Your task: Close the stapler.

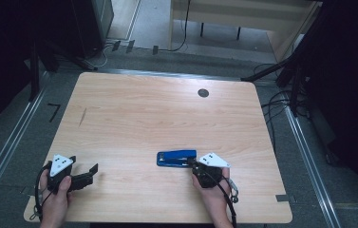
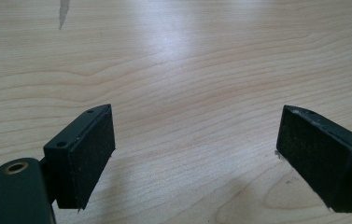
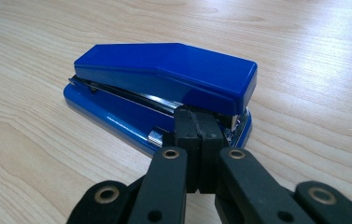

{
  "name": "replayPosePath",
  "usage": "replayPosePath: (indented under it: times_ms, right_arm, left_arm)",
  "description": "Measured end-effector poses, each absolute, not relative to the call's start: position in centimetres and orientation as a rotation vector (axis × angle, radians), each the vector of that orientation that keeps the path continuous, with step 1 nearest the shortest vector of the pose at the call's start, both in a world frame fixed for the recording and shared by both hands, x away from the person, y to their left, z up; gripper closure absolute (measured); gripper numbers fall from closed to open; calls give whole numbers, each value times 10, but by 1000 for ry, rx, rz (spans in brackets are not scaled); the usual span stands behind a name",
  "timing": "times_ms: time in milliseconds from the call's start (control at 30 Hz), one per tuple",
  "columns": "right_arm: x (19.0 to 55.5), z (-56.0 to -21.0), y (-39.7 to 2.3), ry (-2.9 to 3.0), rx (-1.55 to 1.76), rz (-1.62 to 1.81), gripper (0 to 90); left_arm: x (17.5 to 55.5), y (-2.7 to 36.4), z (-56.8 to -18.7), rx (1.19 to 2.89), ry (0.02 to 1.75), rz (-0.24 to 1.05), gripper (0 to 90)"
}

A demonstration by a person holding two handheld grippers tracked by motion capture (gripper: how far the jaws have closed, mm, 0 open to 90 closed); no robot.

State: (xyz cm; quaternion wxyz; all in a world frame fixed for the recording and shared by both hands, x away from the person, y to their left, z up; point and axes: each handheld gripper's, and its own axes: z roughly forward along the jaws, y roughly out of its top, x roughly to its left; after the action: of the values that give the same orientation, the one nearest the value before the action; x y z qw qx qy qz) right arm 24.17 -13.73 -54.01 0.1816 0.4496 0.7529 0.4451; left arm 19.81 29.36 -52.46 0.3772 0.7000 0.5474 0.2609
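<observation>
Looking down in the high view: pale wooden surface (image 1: 167, 118), a blue stapler (image 1: 176, 158) lying flat near the front edge, right of centre. Right gripper (image 1: 192, 162) sits at the stapler's right end, its hand (image 1: 212, 192) coming in from below. Left gripper (image 1: 93, 169) rests well apart, at the front left corner, in the left hand (image 1: 55, 199), pointing rightward across the boards. A small dark round hole (image 1: 203, 93) marks the far side of the surface. Finger spread hard to read here.

Left gripper view: the two padded fingers (image 2: 89, 154) stand wide apart, nothing between them, bare wood grain beneath. A short dark scuff (image 2: 63, 14) shows at the top left.

Right gripper view: detail the overhead misses. Fingers (image 3: 197, 130) pressed flat together, pad to pad, gripping nothing. Their tips sit at the near end of the stapler (image 3: 164, 79), against the gap between blue top and base; whether they actually touch the metal cannot be told. Chrome magazine visible along the side.

No containers on the surface.
</observation>
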Motion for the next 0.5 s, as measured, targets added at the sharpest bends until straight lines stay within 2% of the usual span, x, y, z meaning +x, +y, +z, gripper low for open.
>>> replayPosePath:
  times_ms: [500]
  right_arm:
    - [247, -541, -144, 2146, 1331, 1331, 900]
  left_arm:
    - [199, 293, -525, 1790, 1407, 673, 122]
